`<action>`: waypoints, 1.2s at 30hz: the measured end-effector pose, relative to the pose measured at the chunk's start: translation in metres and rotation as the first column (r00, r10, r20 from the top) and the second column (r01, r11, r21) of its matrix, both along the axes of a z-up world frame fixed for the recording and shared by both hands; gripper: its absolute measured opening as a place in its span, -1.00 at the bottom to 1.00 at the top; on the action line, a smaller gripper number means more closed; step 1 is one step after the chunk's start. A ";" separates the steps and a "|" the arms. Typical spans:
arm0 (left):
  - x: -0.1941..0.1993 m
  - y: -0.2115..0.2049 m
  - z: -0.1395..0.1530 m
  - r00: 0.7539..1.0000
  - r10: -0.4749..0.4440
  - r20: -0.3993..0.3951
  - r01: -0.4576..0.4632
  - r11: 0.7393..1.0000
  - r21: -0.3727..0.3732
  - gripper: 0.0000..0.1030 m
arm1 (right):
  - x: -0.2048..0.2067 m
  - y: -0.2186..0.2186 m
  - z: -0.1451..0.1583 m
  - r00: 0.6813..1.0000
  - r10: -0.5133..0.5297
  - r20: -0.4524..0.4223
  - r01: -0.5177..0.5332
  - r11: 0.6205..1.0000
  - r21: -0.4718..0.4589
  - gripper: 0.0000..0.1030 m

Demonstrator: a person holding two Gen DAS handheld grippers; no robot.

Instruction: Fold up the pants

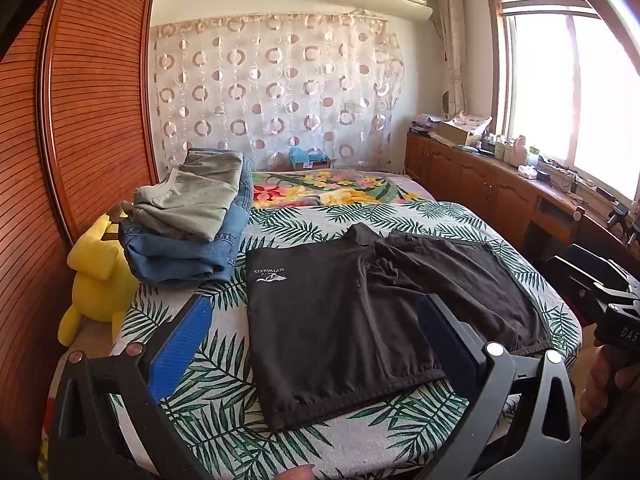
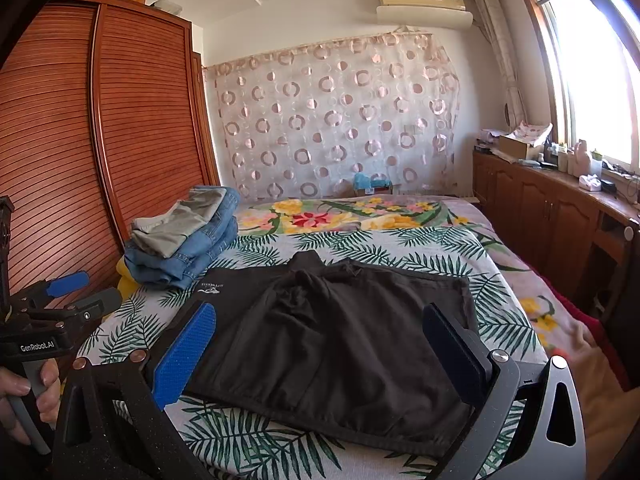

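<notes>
- Near the front edge of the bed (image 1: 168, 312) lie the black pants (image 1: 360, 312), folded into a flat, wide shape on the leafy cover
- I count one pair of black pants, and it has a small white logo (image 1: 270, 274) close to its left edge
- Both tools hang above the front of the pants and touch nothing
- I count two tools: the left tool (image 1: 308, 344) and the right tool (image 2: 320, 352)
- Each tool is wide open with empty jaws, and each has two blue pads (image 1: 180, 350)
- I think they are held wide and low like this so they can reach down and pinch a cloth edge next
- They sit side by side, so each one can take its own side of the pants, which would keep a fold even
- The middle of the pants is bunched and wrinkled, so I think it needs smoothing or one more fold
- At the left edge of the bed sits a pile of folded clothes (image 1: 188, 220): blue jeans below and one grey-green piece on top
- I think the pile is kept off to that side so the middle of the bed has room for folding
- One yellow plush toy (image 1: 96, 280) leans at the front left corner of the bed, beside the pile
- A flowery blanket (image 1: 332, 188) covers the far end of the bed, well apart from the pants
</notes>
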State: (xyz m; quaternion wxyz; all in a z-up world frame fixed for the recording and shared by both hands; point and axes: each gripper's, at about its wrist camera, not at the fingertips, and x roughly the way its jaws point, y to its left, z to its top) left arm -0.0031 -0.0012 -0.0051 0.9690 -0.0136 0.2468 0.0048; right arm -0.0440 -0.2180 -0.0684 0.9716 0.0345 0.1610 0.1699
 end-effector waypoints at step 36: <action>0.003 0.003 -0.002 1.000 -0.004 -0.001 0.004 1.000 -0.003 1.00 | 0.002 -0.002 0.003 1.000 0.000 -0.003 0.000 1.000 0.005 1.00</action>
